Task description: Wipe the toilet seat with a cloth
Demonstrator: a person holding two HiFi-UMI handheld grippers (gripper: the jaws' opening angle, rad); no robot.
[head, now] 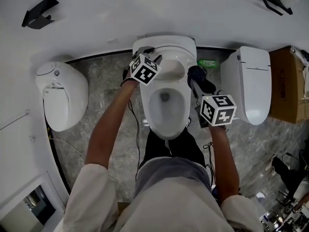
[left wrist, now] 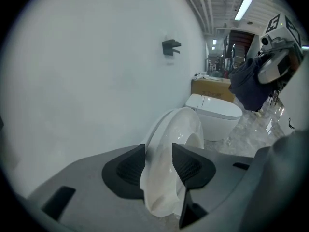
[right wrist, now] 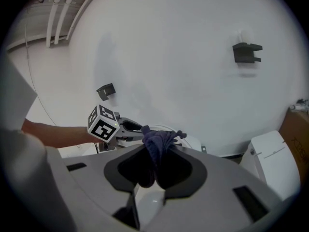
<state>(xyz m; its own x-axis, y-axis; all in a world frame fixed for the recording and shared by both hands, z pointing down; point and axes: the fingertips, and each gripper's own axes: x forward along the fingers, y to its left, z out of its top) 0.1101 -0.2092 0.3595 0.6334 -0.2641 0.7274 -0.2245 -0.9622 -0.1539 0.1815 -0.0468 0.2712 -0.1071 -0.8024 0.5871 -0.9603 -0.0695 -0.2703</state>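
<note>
A white toilet [head: 166, 105] stands in the middle of the head view, its seat ring [head: 170, 64] raised against the wall. My left gripper [head: 150, 53] is at the raised seat's left edge. In the left gripper view the seat's rim [left wrist: 176, 129] passes between the jaws of the left gripper [left wrist: 159, 166], which stand wide, with the pads close beside it. My right gripper [head: 195, 79] hovers at the bowl's right side, shut on a dark blue cloth [head: 199, 74]. That bunched cloth [right wrist: 157, 141] sticks up from between the jaws of the right gripper [right wrist: 155, 170].
Another white toilet [head: 62, 95] stands to the left and one [head: 253, 83] to the right. A cardboard box [head: 289, 86] is at the far right. A green object [head: 208, 63] lies by the wall. Black brackets [head: 38, 13] hang on the wall. Cables trail over the marble floor [head: 108, 88].
</note>
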